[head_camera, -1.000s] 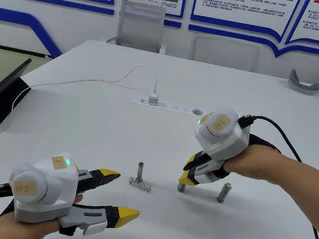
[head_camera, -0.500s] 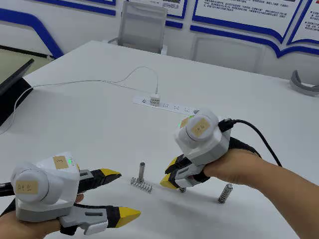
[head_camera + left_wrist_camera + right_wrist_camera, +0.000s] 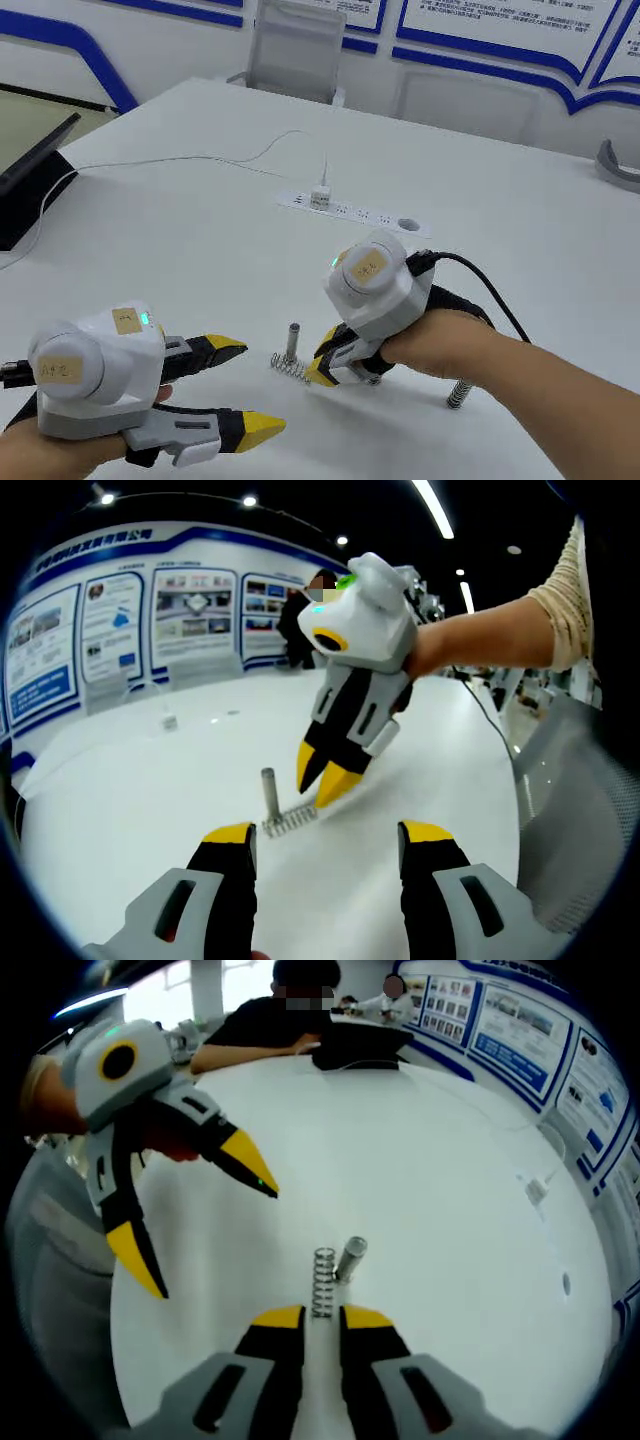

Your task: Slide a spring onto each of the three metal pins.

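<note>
Working the last bare pin [image 3: 350, 1257], you held the right gripper [image 3: 318, 374], jaws narrowly parted, at the spring [image 3: 322, 1282] lying beside it near the table's [image 3: 200, 230] front edge. Your left gripper [image 3: 255, 386] hung wide open. Next you needed to pinch the spring, lift it and thread it.

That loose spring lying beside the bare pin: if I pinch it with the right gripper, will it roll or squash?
The spring lies on its side on the smooth table, so it would probably roll if nudged. Its thin open coils look light; a hard pinch may squash or flick it. The slim upright pin beside it might tip if bumped.
</note>
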{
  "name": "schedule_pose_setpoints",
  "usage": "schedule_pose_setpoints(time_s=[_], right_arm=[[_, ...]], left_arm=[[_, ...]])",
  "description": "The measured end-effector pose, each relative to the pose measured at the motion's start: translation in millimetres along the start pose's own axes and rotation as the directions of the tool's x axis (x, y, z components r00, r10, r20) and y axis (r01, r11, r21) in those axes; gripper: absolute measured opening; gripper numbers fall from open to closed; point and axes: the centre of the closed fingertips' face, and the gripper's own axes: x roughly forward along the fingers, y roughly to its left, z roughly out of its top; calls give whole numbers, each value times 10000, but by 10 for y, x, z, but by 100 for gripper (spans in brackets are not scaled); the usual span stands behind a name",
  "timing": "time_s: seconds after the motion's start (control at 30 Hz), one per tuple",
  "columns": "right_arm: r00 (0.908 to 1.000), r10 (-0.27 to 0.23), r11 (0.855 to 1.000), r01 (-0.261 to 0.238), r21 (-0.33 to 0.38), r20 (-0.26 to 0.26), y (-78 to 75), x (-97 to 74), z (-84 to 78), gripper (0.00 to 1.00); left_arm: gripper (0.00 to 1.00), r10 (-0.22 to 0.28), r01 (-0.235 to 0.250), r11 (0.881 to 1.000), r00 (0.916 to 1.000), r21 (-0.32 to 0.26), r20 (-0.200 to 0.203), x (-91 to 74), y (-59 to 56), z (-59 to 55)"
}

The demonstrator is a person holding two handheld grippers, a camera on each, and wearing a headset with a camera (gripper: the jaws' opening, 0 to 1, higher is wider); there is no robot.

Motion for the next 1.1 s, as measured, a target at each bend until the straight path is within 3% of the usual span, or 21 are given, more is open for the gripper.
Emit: schedule_pose_setpoints(time_s=[0.5,0.8,1.1], right_arm=[[9988,26,9995,-10,319,-479,-21,167,-96,14],[9986,-7,9997,19,230,-532,-9,133,-114,12],[9983,162,9990,-184,-404,-552,143,-38,-91,11]], left_arm=[[58,-13,12,10000,10000,-38,-86,1,8,-18],[58,-62,62,10000,9999,-8,-122,9,-10,-10],[57,-164,168,9998,9996,143,-236,28,-61,-28]])
